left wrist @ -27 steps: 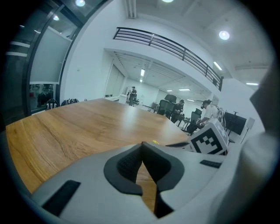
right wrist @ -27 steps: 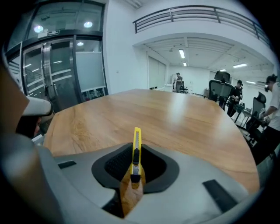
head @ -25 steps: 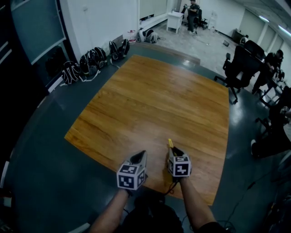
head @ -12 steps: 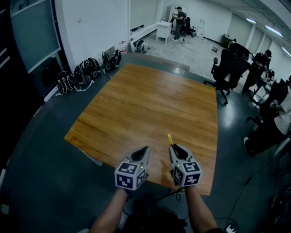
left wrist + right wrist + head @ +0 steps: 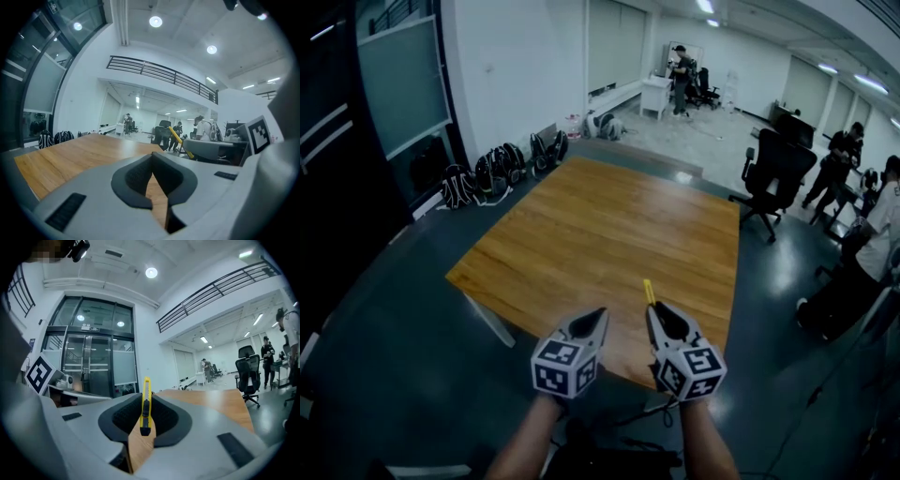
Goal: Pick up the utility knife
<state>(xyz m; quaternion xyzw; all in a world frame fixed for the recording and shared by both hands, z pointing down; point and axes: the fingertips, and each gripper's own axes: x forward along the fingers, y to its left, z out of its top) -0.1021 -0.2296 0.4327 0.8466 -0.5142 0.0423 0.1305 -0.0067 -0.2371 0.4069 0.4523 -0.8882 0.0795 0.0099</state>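
Right gripper (image 5: 145,420) clamped on slim yellow plastic utility knife (image 5: 146,401). Knife edge-on between pads, front end poking past jaws, lifted clear above near edge of brown wooden table (image 5: 609,225). Left gripper (image 5: 152,171) closed, nothing in it, just beside right one. Pick-up looks done. For good carry: firm even squeeze, wrist level, no jerks; thin handle could pivot or slip.

One wooden table (image 5: 581,225). Two grippers: the left gripper (image 5: 600,313) and the right gripper (image 5: 652,307). One yellow utility knife (image 5: 648,292). The backpacks (image 5: 492,173) along the wall number perhaps six; they blur together from here. Three people (image 5: 841,157) are in sight: one far back and two at the right edge. One black office chair (image 5: 772,169) stands nearest the table.
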